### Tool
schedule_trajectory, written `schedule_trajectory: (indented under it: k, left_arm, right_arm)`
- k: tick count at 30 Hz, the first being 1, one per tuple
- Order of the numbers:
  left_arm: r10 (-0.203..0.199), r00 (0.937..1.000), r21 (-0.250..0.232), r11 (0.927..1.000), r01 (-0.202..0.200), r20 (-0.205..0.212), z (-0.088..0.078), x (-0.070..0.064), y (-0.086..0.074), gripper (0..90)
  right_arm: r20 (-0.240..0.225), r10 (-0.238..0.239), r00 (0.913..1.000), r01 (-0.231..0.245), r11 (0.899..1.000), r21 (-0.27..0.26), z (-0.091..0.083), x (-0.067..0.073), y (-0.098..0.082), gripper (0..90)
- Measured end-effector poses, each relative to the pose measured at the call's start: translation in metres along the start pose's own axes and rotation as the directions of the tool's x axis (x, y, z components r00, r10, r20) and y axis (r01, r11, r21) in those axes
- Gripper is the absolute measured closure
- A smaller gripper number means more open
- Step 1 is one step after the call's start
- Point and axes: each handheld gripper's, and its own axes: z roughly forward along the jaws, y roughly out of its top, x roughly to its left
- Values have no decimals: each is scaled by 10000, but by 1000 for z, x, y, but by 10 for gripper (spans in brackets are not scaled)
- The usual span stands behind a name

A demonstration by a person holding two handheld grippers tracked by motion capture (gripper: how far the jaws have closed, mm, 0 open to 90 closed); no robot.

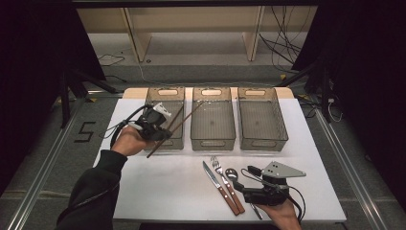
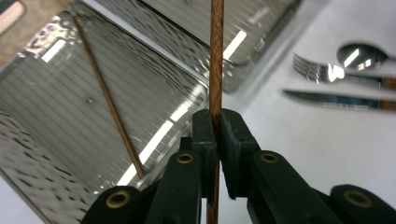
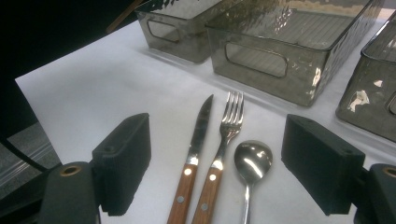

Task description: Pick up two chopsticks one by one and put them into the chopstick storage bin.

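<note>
The right hand-held gripper [image 3: 217,170], jaws apart over knife [image 3: 194,163], fork [image 3: 223,144] and spoon [image 3: 251,163], idles while the left hand-held gripper [image 2: 217,135] clamps a chopstick [image 2: 215,56] (another [image 2: 108,100] lies in the left bin [image 1: 165,92]).

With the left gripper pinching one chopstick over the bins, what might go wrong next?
1. The left gripper pinches the held chopstick across a short stretch of its length, so it may pivot or slip.
2. In the high view its tip reaches past the left bin toward the middle bin, so a release could drop it in the wrong one, away from the other chopstick.
</note>
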Motion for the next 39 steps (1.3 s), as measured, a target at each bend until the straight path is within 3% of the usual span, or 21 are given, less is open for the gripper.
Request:
schedule_trajectory:
  k: [5,9,15,19,21,25,30,34,36,39]
  left_arm:
    - [-897,9958,-511,9947,888,-160,-7,23,8,846]
    - [-1506,9884,-913,9847,1482,-194,-12,40,13,846]
    - [-2056,9780,-1047,9740,2011,-346,-13,57,21,846]
    - [-2193,9741,-1309,9687,2108,-547,-12,64,27,845]
    - [-2422,9691,-1427,9618,2334,-469,-11,68,29,846]
    - [-2533,9652,-1524,9584,2413,-651,-7,73,32,846]
    - [-2531,9637,-1416,9604,2398,-849,3,79,34,846]
    - [-2752,9551,-1265,9570,2612,-1097,13,85,34,846]
    - [-2933,9492,-1336,9513,2778,-1142,17,87,33,845]
    - [-3007,9464,-1287,9496,2856,-1180,23,89,30,845]
  right_arm:
    - [7,-5,10000,5,10000,-12,0,0,0,247]
    - [-5,-2,10000,2,10000,-4,0,0,0,247]
    - [-11,-2,10000,2,10000,10,0,0,0,247]
    - [-11,-17,10000,17,10000,-15,0,0,0,247]
    - [-13,-8,10000,8,10000,-11,0,0,0,247]
    - [-7,-33,10000,33,10000,-38,-1,0,0,247]
    - [-22,-15,10000,15,10000,-41,-1,0,0,247]
    - [-22,-38,10000,38,10000,-17,-1,0,0,247]
    - [-19,-34,10000,33,10000,-24,-1,0,0,247]
    - [-13,-2,10000,2,10000,-58,-2,-1,-1,247]
